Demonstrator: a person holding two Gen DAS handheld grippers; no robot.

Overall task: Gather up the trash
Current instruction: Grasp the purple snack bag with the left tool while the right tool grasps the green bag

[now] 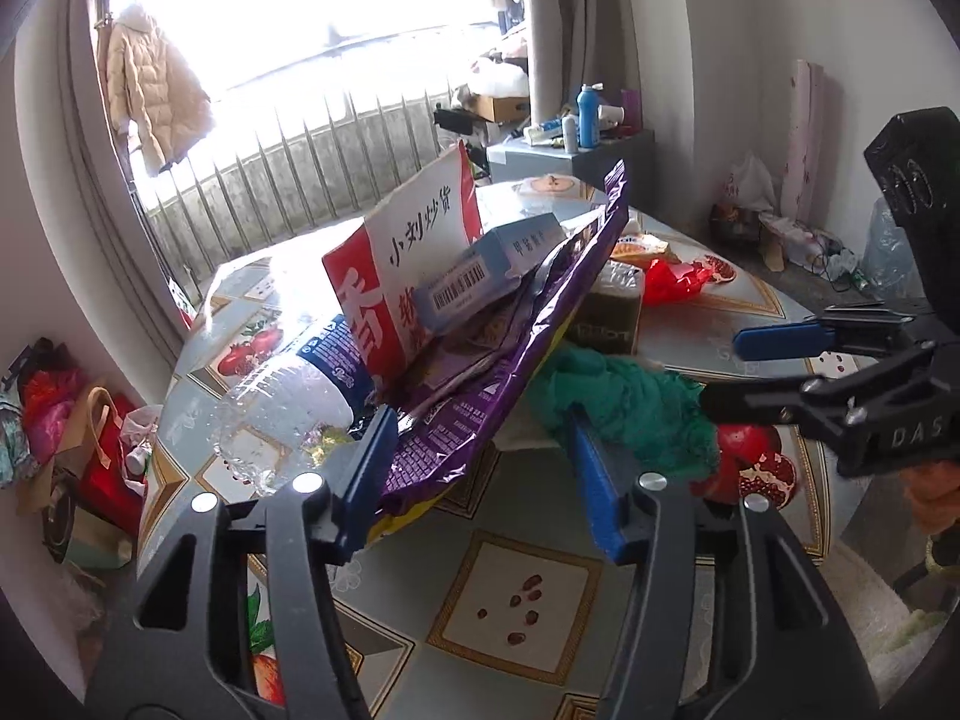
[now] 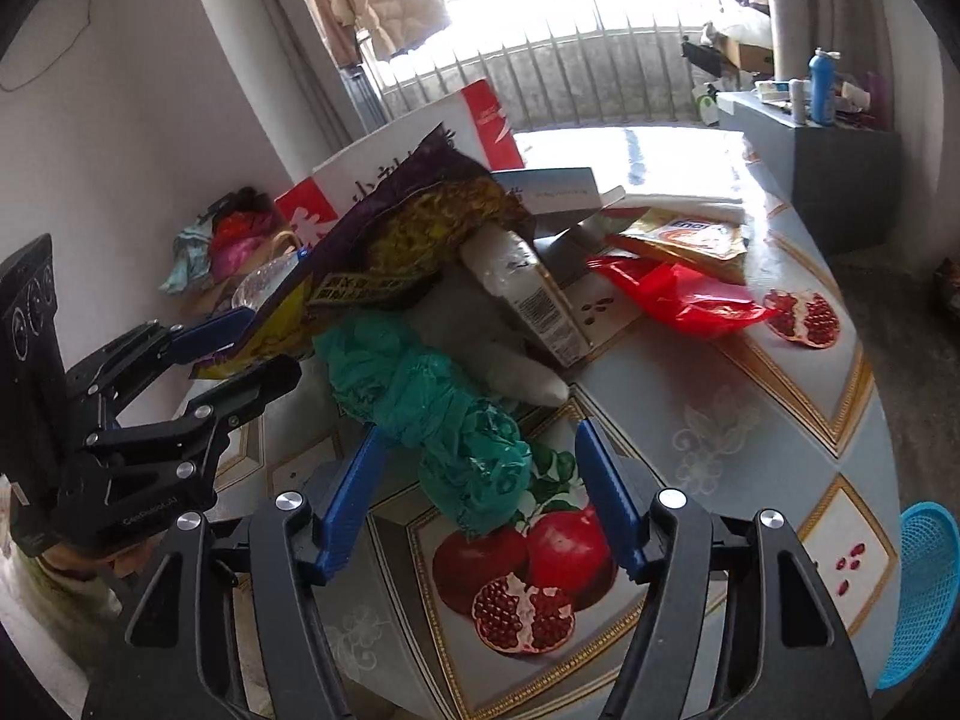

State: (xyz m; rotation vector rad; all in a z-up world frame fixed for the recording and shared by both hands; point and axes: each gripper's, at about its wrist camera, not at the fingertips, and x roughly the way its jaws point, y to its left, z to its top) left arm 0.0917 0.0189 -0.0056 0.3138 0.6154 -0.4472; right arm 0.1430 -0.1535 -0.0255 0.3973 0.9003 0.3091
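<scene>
Left gripper [image 1: 480, 474]: jaws open around purple bag [image 1: 510, 360]. Right gripper [image 2: 480, 492]: jaws open astride green bag [image 2: 444, 420]. Desk [image 2: 750, 420].

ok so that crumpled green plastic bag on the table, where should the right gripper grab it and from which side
Take the green plastic bag at its near, bunched end, coming in from the camera's side, low along the table. That end lies free on the cloth between the right gripper jaws, which do not press on it, while its far end is tucked under the purple snack bag and the pile.
</scene>
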